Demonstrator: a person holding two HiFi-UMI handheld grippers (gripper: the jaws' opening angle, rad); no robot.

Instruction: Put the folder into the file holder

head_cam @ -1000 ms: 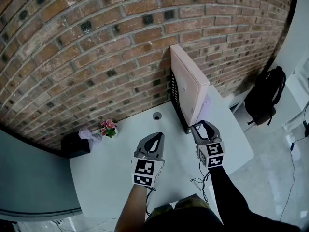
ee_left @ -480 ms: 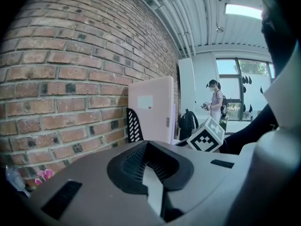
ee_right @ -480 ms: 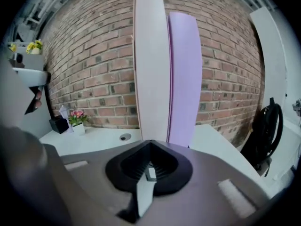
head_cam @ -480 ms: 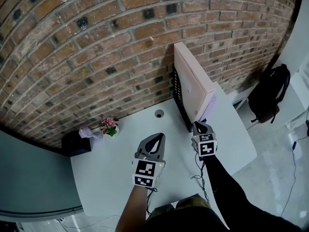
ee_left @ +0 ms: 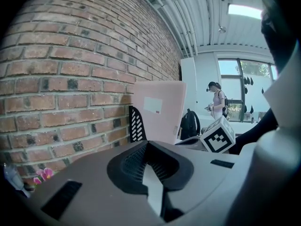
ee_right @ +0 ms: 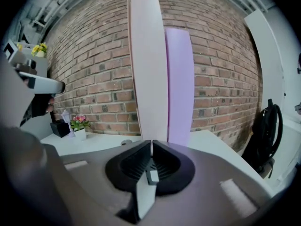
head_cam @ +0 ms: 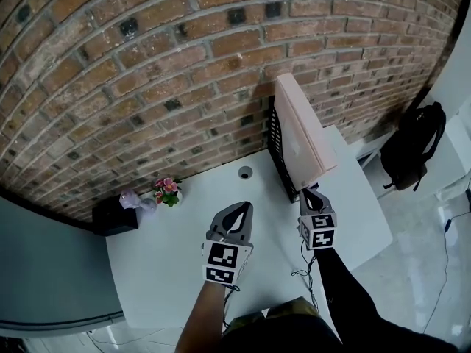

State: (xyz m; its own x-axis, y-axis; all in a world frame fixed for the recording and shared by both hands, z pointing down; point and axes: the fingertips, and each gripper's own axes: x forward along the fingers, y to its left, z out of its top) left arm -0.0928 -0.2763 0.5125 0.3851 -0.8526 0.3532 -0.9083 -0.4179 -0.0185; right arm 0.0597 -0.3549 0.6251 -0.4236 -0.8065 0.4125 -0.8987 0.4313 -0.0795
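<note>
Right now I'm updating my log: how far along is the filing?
Done: the pink folder stands tilted in the black file holder, beside a purple folder. In hand: nothing clearly. The right tongs are shut at its lower corner, contact unclear, and the left tongs are shut and empty. Left: perhaps nudging it upright.

Wide open across the bare white table (head_cam: 169, 271) at lower left of the head view. Blocked along the whole top by the brick wall (head_cam: 147, 72). Barred at centre right by the black file holder (head_cam: 277, 149) and the tall pink folder (head_cam: 303, 134) standing at it. Cramped at far left by flower pot (head_cam: 167, 191) and black box (head_cam: 114, 218).
</note>
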